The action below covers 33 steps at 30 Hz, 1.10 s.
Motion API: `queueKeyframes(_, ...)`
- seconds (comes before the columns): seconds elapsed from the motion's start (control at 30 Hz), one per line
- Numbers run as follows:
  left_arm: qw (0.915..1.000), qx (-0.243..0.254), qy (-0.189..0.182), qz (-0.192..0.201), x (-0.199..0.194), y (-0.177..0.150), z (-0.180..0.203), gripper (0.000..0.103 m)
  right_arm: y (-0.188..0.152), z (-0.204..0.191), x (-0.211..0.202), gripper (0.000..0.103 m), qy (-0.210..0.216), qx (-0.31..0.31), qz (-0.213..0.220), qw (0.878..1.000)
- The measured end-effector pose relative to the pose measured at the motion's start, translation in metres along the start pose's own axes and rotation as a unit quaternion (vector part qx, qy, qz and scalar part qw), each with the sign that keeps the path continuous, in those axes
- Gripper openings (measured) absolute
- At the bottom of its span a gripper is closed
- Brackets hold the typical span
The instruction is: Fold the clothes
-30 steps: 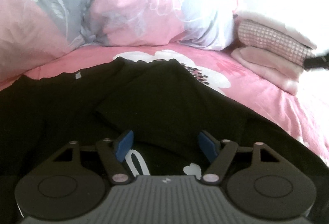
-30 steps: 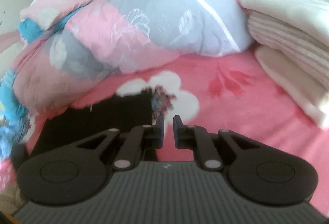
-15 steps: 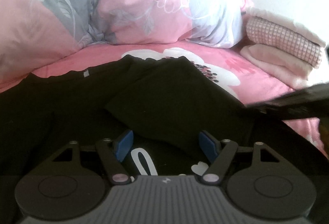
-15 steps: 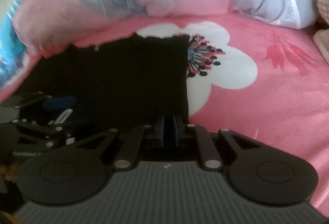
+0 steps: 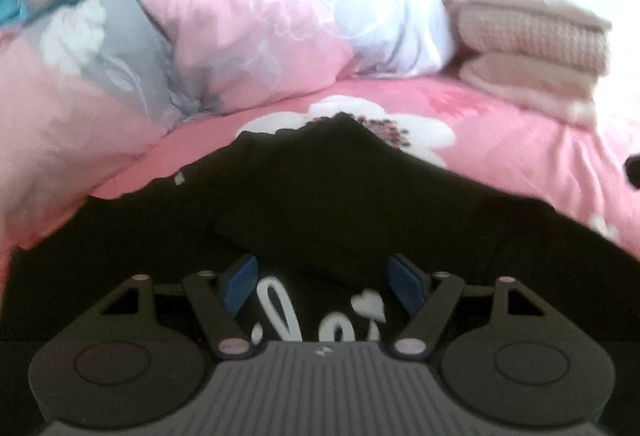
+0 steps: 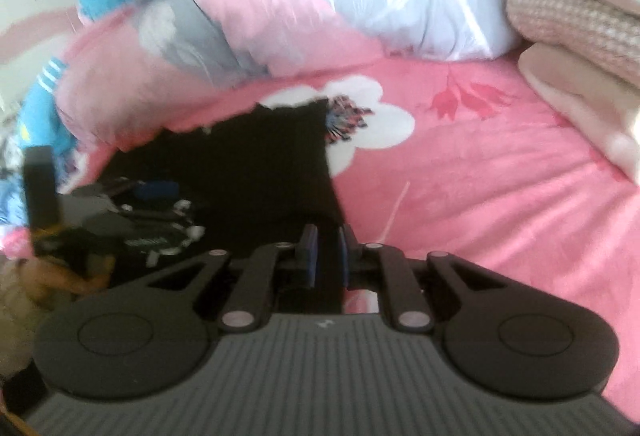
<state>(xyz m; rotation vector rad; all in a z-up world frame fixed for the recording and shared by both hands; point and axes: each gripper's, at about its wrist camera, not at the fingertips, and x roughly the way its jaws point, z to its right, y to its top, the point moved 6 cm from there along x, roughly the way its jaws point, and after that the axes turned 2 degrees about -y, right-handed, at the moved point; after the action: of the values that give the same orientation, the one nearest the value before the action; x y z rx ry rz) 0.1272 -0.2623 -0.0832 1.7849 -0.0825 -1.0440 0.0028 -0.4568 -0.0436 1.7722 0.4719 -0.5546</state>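
Now you have one black garment [image 5: 320,204] across the frame's lower centre, one duvet [image 5: 224,36] upper left, one folded stack [image 5: 532,48] upper right. Your left gripper [image 5: 322,282] gapes wide, empty. Your right gripper [image 6: 325,256], narrow, is opening around the garment's edge.

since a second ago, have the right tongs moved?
Yes. The right tongs have come in over the edge of the black shirt, nearer the white flower on the pink sheet; their jaws are opening around black cloth.
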Motion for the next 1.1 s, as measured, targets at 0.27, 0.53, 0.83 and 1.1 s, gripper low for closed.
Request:
queueKeyframes(0.27,0.9957,-0.086,0.022,-0.025,-0.092,-0.036,-0.006,0.074,-0.002,-0.038,-0.020,0.011,0.036,-0.030,-0.003,0.999)
queueKeyframes(0.53,0.9852,-0.152,0.077,-0.017,-0.198,-0.102,-0.025,0.077,0.025,-0.066,0.114,0.011,-0.017,-0.025,-0.054,0.998)
queueKeyframes(0.83,0.9743,-0.202,0.099,-0.002,-0.229,-0.129,-0.045,0.079,-0.001,-0.109,0.113,0.012,-0.039,-0.141,-0.055,0.988)
queueKeyframes(1.1,0.9714,-0.222,0.082,0.010,-0.233,-0.144,-0.037,0.087,-0.041,-0.125,0.007,0.022,0.022,-0.146,-0.043,0.988)
